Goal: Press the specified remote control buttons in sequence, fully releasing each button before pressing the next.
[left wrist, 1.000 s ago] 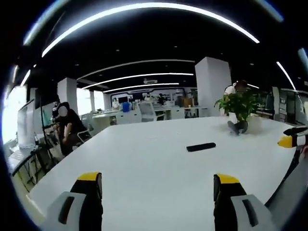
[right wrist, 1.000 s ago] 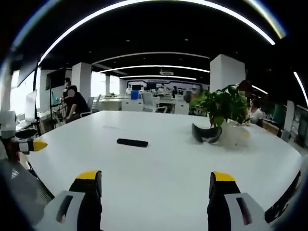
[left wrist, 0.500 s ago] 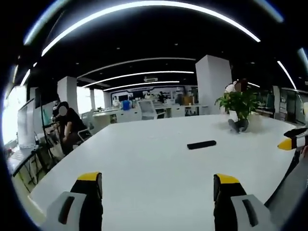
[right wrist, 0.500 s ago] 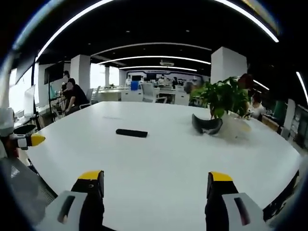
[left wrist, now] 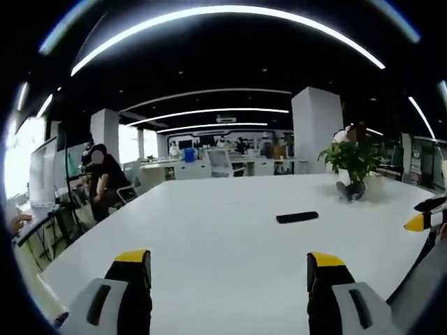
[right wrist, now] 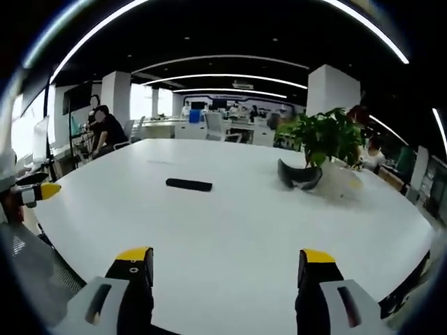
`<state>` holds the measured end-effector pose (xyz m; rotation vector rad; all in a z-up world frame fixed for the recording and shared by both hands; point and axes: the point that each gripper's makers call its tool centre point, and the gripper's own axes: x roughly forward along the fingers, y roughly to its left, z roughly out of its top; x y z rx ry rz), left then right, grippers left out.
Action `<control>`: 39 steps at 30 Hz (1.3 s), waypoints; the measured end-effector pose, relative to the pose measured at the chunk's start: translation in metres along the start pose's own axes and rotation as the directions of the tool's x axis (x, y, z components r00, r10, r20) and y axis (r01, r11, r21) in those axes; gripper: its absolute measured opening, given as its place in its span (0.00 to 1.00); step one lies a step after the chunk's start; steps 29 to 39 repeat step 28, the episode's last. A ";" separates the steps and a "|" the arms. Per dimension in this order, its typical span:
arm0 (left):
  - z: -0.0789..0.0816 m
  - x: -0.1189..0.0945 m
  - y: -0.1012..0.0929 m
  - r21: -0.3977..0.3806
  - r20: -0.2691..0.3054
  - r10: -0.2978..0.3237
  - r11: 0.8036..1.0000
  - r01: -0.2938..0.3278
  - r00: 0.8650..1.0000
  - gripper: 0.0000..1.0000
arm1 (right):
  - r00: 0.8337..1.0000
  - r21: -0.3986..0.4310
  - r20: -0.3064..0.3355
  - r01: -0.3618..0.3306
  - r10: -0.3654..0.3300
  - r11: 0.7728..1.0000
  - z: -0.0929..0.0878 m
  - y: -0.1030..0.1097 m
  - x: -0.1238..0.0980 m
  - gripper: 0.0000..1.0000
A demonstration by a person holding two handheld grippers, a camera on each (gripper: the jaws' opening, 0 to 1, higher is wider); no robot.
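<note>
**Remote control lies ahead of both open grippers, untouched**

The black remote control (right wrist: 188, 184) lies flat on the white tabletop (right wrist: 230, 230), well apart from both tools. In the right gripper view it sits at about 11 o'clock from the right hand-held gripper (right wrist: 222, 269), with its long axis running across the line of approach, not along it. In the left gripper view the same remote control (left wrist: 297, 217) lies at about 1 o'clock from the left hand-held gripper (left wrist: 228, 272), again broadside on. So it rests between the two lines of sight. Which gripper is nearer cannot be judged with confidence.

Both hand-held grippers have their jaws spread wide and hold nothing. The yellow tip of each shows at the edge of the other's view.

The bare tabletop between the grippers and the remote control carries no obstacle. A potted plant (right wrist: 323, 139) stands farther back at about 1 o'clock in the right gripper view, with a dark curved object (right wrist: 299, 176) at its base, well to the side of the remote. A person (right wrist: 105, 129) sits beyond the table's far left edge.

No button appears to have been reached yet; the coming move would likely be a forward reach and a descent onto the remote's top face.
</note>
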<state>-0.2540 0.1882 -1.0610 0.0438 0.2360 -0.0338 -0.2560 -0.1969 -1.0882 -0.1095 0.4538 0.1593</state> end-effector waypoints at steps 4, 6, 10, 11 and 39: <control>-0.007 0.001 -0.002 0.004 -0.036 -0.010 1.000 0.010 0.999 0.93 | 1.000 -0.009 -0.005 0.014 -0.014 1.000 -0.001 0.000 -0.002 0.84; -0.007 0.001 -0.004 0.003 -0.037 -0.023 1.000 0.023 0.999 0.93 | 1.000 0.002 0.012 0.019 -0.019 1.000 0.001 -0.001 -0.004 0.84; -0.008 0.001 -0.008 0.017 -0.041 -0.035 0.999 0.036 0.999 0.94 | 0.999 0.010 0.040 0.028 -0.029 1.000 0.004 -0.004 -0.006 0.86; -0.007 0.001 -0.007 0.014 -0.037 -0.033 0.999 0.034 0.999 0.95 | 0.998 0.015 0.050 0.030 -0.031 0.999 0.006 -0.005 -0.006 0.87; 0.006 -0.003 0.005 -0.053 0.046 0.019 0.998 -0.017 0.999 0.98 | 0.999 0.024 0.048 0.019 -0.020 1.000 0.006 -0.005 -0.004 0.89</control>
